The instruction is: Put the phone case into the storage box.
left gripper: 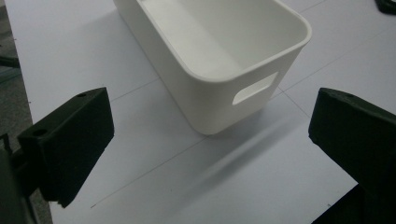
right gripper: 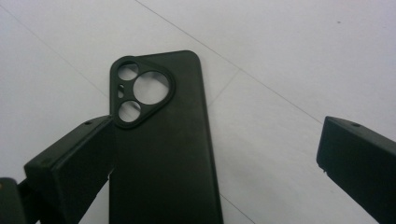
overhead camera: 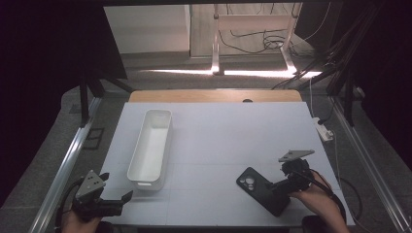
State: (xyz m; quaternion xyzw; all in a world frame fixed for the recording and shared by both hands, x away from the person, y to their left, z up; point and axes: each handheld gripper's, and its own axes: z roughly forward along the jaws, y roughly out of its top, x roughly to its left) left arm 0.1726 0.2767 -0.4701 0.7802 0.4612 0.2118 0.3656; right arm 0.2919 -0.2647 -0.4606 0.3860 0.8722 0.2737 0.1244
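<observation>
The flat black phone case with round camera cutouts [right gripper: 163,140] lies on the white table [overhead camera: 223,145] near its right front edge; the right gripper [right gripper: 215,154] stands over it, jaws spread, not pinching it; the long white plastic bin [overhead camera: 150,145] sits well apart to the left; the left gripper [left gripper: 210,154] faces the bin's near end, jaws spread and empty.

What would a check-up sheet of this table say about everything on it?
Surface: white table top, flat, with thin seam lines.
Job's things: black phone case lying flat, camera holes up; white bin empty.
Clutter: nothing seen.
Grippers: right tool open, the case between its jaws, no grip seen; left tool open, pointing at the bin's handle end.
Cables: loose cables on the floor beyond the table.
Surroundings: white power strip at the right edge.
</observation>
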